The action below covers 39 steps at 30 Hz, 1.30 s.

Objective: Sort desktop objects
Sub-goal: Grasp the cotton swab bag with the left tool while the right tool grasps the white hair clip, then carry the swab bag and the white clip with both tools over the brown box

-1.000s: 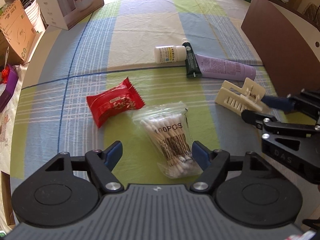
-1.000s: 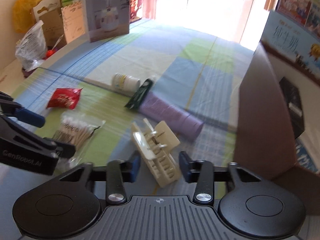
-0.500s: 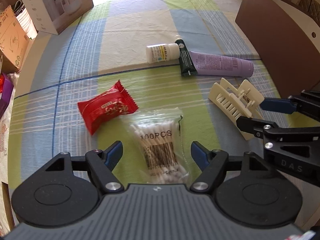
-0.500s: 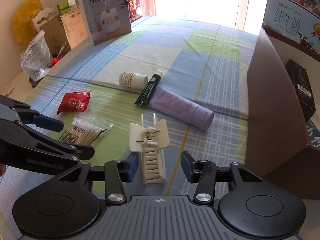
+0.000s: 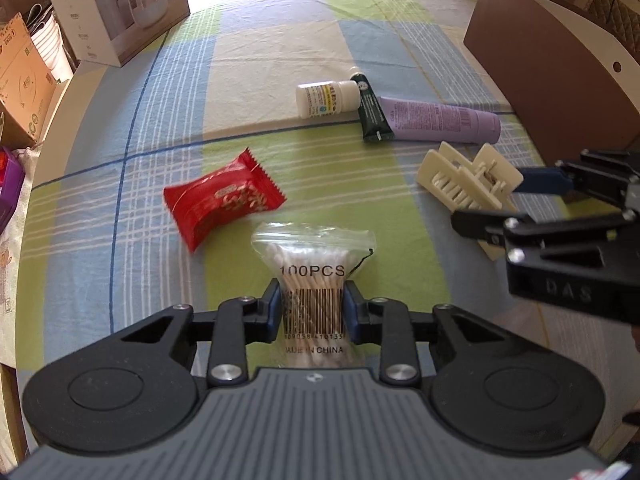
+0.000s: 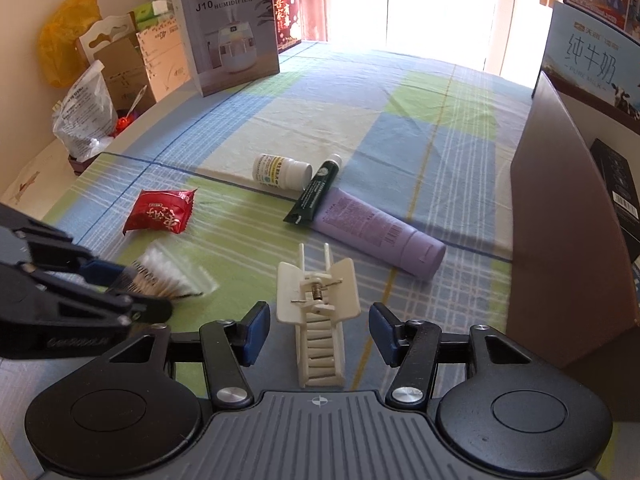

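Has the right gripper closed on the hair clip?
No, the right gripper is open, with the hair clip lying untouched between its fingers.

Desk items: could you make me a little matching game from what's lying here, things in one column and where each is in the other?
1. cotton swab bag
2. hair clip
3. red snack packet
4. purple tube

A. lying free on the cloth, untouched
B. between the right gripper's open fingers
C. partly under the dark green tube
D. pinched by the left gripper

Pairs: 1-D, 2-B, 3-A, 4-C
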{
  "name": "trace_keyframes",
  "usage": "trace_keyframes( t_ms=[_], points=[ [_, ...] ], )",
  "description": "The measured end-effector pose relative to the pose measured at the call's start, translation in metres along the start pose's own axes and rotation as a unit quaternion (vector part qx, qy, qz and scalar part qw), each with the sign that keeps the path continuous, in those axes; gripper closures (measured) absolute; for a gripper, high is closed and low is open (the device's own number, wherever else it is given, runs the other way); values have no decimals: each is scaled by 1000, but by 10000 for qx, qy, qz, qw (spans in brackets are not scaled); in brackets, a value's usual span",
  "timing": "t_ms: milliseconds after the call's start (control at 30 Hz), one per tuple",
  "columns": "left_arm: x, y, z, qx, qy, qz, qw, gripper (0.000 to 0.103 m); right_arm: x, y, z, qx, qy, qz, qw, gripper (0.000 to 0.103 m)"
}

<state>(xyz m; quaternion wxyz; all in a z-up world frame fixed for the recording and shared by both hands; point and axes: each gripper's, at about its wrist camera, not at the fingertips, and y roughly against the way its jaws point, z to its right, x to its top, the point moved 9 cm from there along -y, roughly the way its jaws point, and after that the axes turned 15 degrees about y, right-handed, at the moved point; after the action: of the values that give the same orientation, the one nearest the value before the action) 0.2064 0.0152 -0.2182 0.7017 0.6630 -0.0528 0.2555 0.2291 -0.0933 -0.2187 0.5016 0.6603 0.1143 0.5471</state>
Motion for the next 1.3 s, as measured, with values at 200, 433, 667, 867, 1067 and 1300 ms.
trace_keyframes(
  t_ms=[200,433,667,867,1067,1300],
  points=[
    [-8,6,-14,149,271,0,9995,77,1,-9,0,-37,70,-4,10000,51],
    [-5,6,-19,319,519,40,9981,77,-2,-8,-5,5,243,-86,9997,65],
    [-13,10,-12,341,504,57,9981,77,-12,9,-10,95,226,-120,9996,65],
    [-26,14,6,233,371,-1,9990,78,-27,27,-9,194,151,-170,9996,65],
    [-46,20,33,6,221,-131,9997,79,-60,51,0,434,-143,-312,9985,65],
    [-60,28,72,-311,82,-272,9991,80,-99,83,27,349,-554,-385,9971,65]
  ],
)
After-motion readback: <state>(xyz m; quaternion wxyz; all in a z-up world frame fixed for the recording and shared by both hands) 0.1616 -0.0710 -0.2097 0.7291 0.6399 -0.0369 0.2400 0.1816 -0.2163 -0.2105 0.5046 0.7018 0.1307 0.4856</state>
